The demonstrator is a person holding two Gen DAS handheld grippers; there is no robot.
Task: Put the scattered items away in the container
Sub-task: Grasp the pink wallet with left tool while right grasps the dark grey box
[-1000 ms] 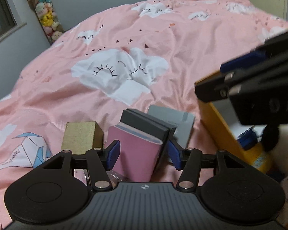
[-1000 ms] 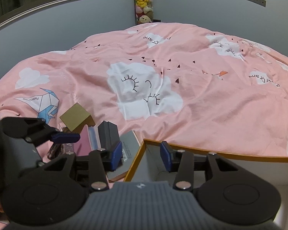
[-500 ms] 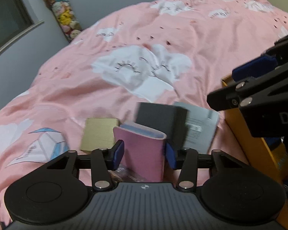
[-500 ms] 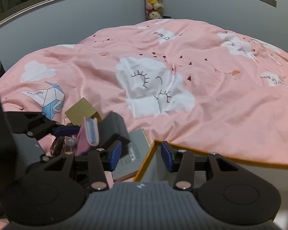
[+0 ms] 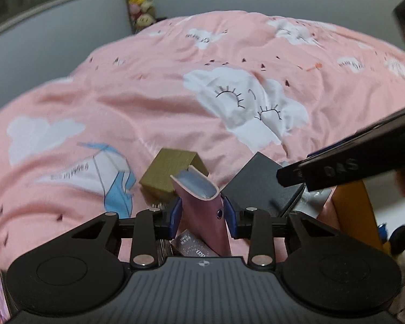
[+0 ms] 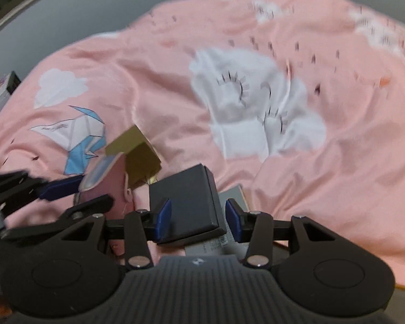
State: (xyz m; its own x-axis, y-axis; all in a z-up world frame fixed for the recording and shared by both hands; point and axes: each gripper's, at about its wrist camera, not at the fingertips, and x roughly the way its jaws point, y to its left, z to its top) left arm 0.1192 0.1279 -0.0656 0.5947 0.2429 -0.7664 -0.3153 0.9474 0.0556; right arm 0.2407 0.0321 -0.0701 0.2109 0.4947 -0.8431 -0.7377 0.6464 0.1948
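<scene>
My left gripper (image 5: pixel 202 213) has its blue pads on both sides of a pink case (image 5: pixel 202 202). The jaws are closing and the case stands tilted off the bed. It shows in the right wrist view too, pink case (image 6: pixel 105 172) inside my left gripper (image 6: pixel 86 189). My right gripper (image 6: pixel 198 222) hovers open over a black box (image 6: pixel 186 205), pads clear of its sides. One of its fingers (image 5: pixel 337 167) crosses above the black box (image 5: pixel 259 186). A gold box (image 5: pixel 172 172) lies behind. The orange-walled container (image 5: pixel 353 210) is at the right.
A grey booklet (image 6: pixel 235 197) lies under the black box, by the container's edge. A glittery packet (image 5: pixel 191 245) sits beneath the pink case. The pink cloud-print bedcover (image 5: pixel 148 108) stretches far back. Plush toys (image 5: pixel 140 2) hang in the corner by the wall.
My left jaws have narrowed onto the pink case, which has risen and rolled. My right gripper has swung left from the container's rim to above the black box.
</scene>
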